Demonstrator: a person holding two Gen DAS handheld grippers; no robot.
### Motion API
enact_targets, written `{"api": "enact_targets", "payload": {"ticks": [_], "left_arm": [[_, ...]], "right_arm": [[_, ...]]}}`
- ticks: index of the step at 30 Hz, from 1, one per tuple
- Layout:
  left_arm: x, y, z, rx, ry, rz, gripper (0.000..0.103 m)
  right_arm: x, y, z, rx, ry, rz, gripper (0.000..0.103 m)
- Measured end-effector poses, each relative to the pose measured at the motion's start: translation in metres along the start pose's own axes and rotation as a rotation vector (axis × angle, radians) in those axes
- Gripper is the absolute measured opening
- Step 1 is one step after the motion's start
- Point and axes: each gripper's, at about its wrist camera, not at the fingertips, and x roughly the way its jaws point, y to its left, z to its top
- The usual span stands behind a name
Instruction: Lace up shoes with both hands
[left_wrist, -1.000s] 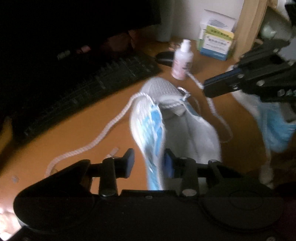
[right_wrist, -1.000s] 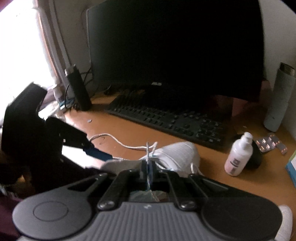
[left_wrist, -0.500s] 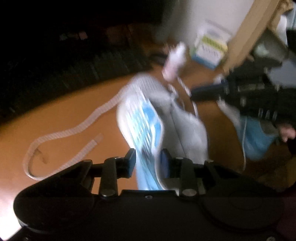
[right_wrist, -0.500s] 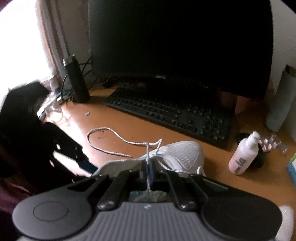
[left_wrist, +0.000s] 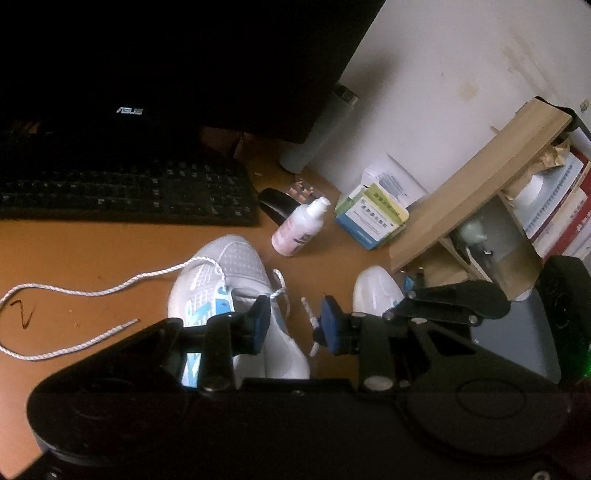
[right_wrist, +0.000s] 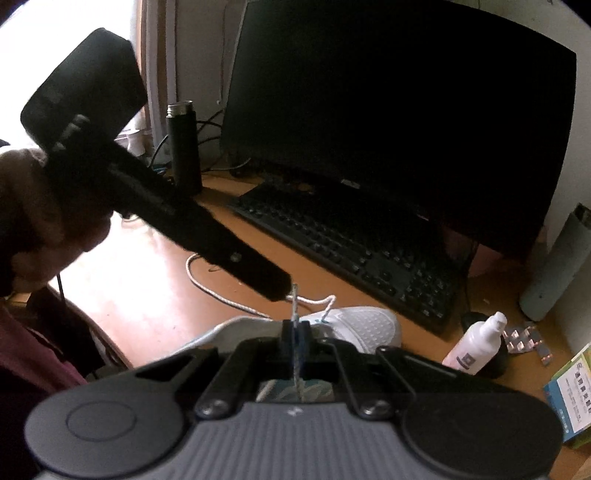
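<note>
Lacing has barely begun: beside the white mesh sneaker (left_wrist: 229, 273), the right hand-held gripper (right_wrist: 295, 334) pinches the white braided lace's tip (right_wrist: 294, 295), while the left hand-held gripper (left_wrist: 295, 325) gapes, holding nothing.

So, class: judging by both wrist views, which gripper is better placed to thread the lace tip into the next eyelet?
Right. The right gripper is shut on the lace end above the white shoe. The left gripper is open and holds nothing.

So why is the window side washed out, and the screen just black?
Right wrist view: window glare bleaches the desk at left; the monitor is unlit, and the near left gripper is a blurred silhouette. Left wrist view: dim, with fisheye tilt, yet the shoe is sharp.
</note>
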Motion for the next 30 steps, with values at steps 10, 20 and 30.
{"api": "enact_targets", "payload": {"ticks": [10,20,30], "left_arm": [[-0.004,0.000,-0.008,0.036,-0.013,-0.022,0.000],[-0.007,-0.001,-0.008,0.048,0.000,-0.036,0.000],[-0.006,-0.002,-0.010,0.061,0.006,-0.028,0.000]], "right_arm": [[0.001,0.008,0.004,0.027,0.003,-0.003,0.004],[0.008,0.014,0.014,0.027,0.030,-0.020,0.022],[0.014,0.015,0.015,-0.014,0.063,0.001,0.003]]}}
